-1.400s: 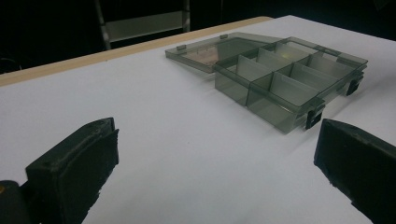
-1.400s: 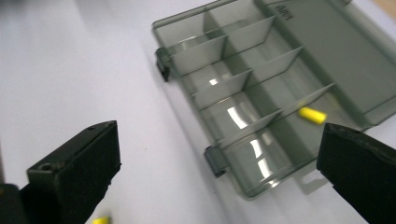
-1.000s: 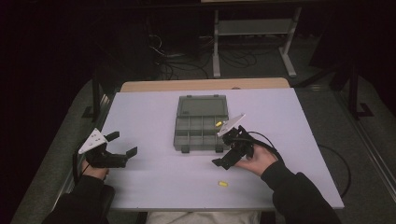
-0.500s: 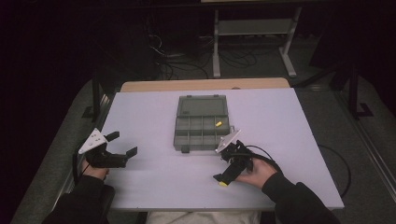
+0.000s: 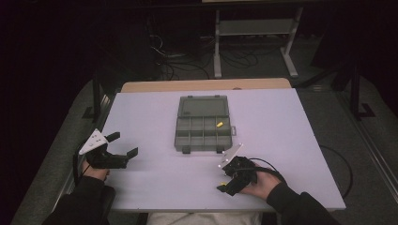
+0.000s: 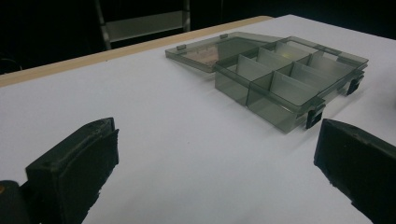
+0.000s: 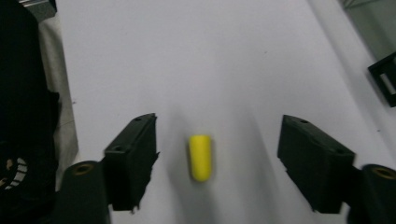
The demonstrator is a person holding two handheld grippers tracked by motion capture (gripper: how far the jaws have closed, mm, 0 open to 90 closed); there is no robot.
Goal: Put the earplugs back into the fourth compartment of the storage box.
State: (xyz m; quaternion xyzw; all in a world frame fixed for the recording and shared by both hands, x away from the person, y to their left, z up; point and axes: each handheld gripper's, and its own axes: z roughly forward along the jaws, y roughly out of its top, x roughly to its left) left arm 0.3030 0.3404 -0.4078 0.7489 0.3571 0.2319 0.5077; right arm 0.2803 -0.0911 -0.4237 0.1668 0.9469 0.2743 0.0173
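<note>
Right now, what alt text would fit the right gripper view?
A small yellow plug lies on the white table between the right tongs, whose jaws have just been closing but do not yet touch it.

yellow piece (image 7: 200,157) slightly blurred in right gripper view; in high view it is hidden beneath right hand-held gripper (image 5: 228,182).
</note>
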